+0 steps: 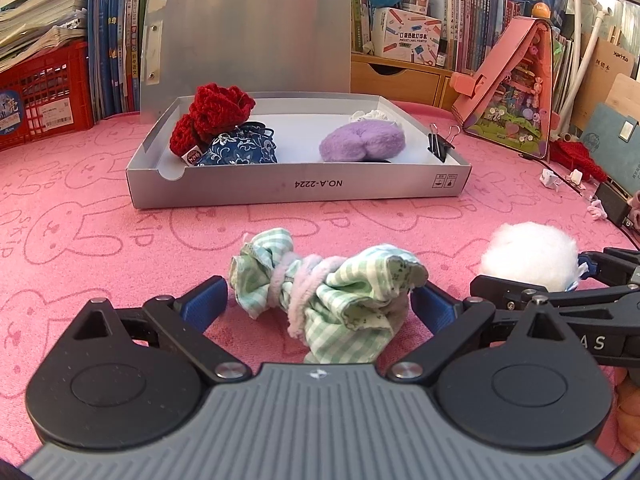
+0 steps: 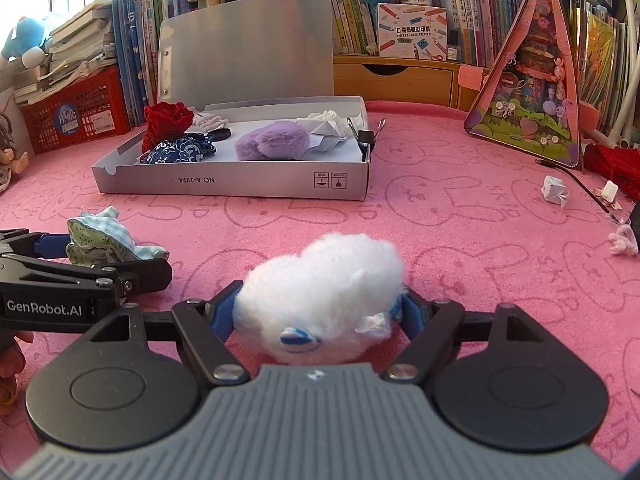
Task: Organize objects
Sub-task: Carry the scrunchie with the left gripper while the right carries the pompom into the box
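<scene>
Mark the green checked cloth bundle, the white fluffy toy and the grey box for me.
green checked cloth bundle (image 1: 340,292), left wrist view, its gathered middle.
white fluffy toy (image 2: 324,288), right wrist view, centre of its fur.
grey box (image 1: 296,188), left wrist view, front wall by the printed code.

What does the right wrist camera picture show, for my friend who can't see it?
The right gripper has its blue fingers pressed against a fluffy white toy on a pink bunny-print cloth. Behind it sits an open grey box holding a purple fuzzy thing and a red knitted thing.
</scene>
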The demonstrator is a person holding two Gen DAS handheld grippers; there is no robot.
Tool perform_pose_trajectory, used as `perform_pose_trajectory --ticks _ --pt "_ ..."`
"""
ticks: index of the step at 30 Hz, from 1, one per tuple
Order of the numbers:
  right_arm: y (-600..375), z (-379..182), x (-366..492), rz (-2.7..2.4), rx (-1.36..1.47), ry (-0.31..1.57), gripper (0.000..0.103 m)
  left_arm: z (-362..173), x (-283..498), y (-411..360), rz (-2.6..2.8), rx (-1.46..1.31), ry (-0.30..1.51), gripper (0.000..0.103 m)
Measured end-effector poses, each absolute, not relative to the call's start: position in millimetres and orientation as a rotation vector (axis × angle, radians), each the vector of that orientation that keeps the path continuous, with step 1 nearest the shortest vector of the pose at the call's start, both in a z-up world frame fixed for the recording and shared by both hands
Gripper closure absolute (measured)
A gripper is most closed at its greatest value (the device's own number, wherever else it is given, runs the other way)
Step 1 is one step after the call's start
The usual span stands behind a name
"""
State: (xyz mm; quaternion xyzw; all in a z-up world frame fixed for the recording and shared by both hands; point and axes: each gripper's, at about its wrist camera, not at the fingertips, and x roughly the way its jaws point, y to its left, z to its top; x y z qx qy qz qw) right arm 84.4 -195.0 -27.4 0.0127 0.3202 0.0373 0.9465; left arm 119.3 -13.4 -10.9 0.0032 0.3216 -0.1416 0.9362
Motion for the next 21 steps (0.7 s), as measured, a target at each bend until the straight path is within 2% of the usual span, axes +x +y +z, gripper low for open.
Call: perform_pose_trajectory --ticks 17,21 --pt "-191.8 -28.0 85.5 0.068 0.005 0.657 0.024 -11.3 119.7 -13.4 -0.29 0.006 0.657 0.003" --pt "-191.2 -28.4 85.5 0.068 -0.001 0.658 0.024 -10.9 119.0 -13.8 -0.276 0.012 0.653 0.006"
